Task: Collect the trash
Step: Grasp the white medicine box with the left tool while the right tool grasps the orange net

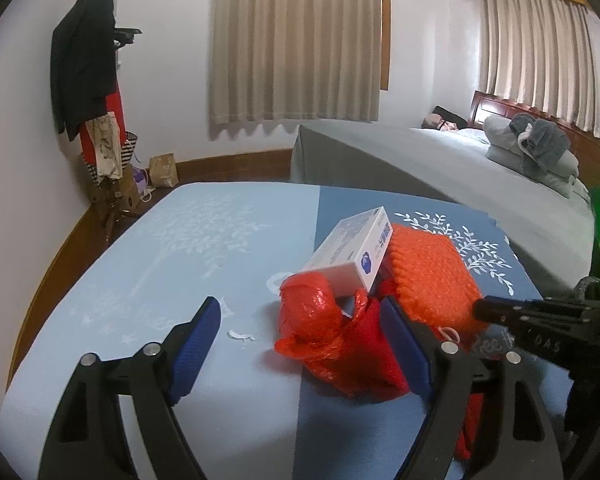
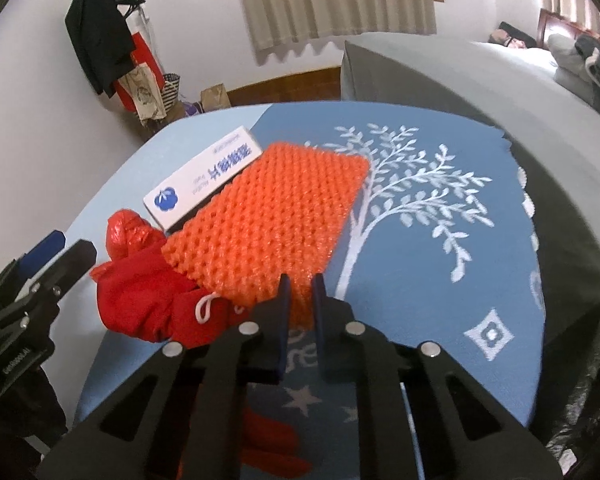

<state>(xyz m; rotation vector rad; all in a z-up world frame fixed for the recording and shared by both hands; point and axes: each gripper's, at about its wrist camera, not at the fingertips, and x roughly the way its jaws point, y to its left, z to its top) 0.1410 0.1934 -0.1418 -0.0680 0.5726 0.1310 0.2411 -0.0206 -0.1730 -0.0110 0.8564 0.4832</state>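
Observation:
On the blue tablecloth (image 1: 180, 264) lie an orange bubble-wrap pouch (image 2: 268, 216), a white box with a blue logo (image 2: 204, 182), a crumpled red plastic bag (image 1: 312, 320) and a red cloth drawstring bag (image 2: 144, 300). My left gripper (image 1: 304, 320) is open, its blue pads on either side of the red plastic bag and the red cloth. My right gripper (image 2: 300, 292) is shut on the near edge of the orange pouch (image 1: 432, 272). The box (image 1: 352, 256) leans on the red plastic bag and the pouch.
A small white scrap (image 1: 240, 335) lies on the cloth near the left finger. A grey bed (image 1: 440, 160) stands behind the table. A coat rack with clothes and bags (image 1: 92, 92) stands at the left wall. A black bag (image 2: 572, 400) hangs at the table's right edge.

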